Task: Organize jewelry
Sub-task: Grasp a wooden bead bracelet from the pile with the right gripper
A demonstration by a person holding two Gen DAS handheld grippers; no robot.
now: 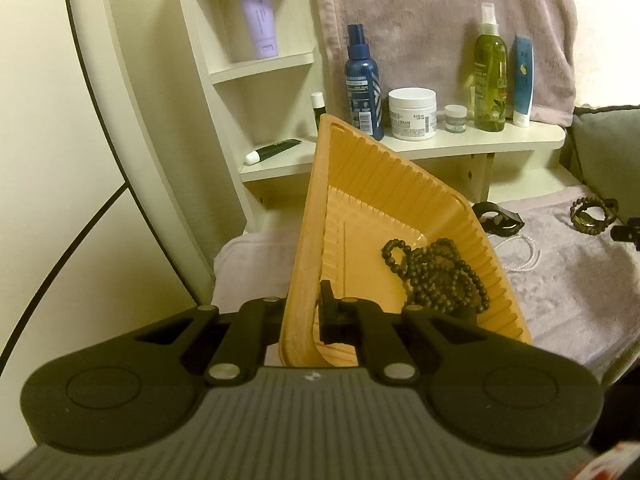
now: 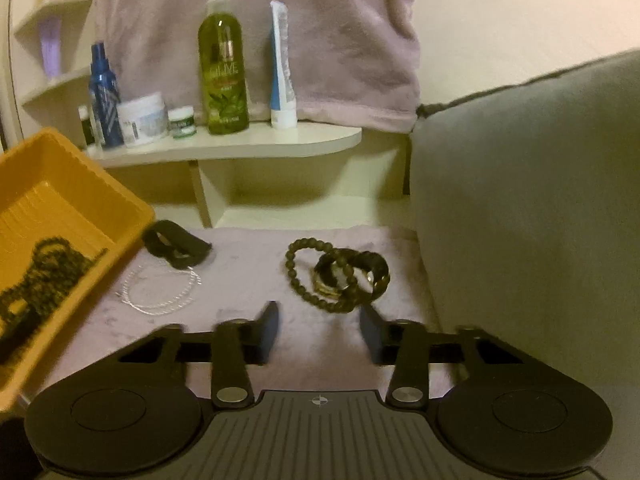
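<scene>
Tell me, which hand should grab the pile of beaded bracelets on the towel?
Right. The right gripper is open just short of the dark beaded bracelets, while the left gripper is clamped on the orange plastic tray.

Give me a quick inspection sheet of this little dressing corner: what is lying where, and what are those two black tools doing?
Surface: mauve towel spread flat.
Job's things: orange tray tilted, dark bead necklace inside; bead bracelets, pearl strand and black band on the towel.
Clutter: blue spray bottle, white jar, green bottle, blue tube on the shelf.
Grippers: left gripper fingers clamped on the tray's wall; right gripper open, empty, just short of the bracelets.
Cables: nothing seen.
Surroundings: hanging mauve towel, grey cushion.
</scene>
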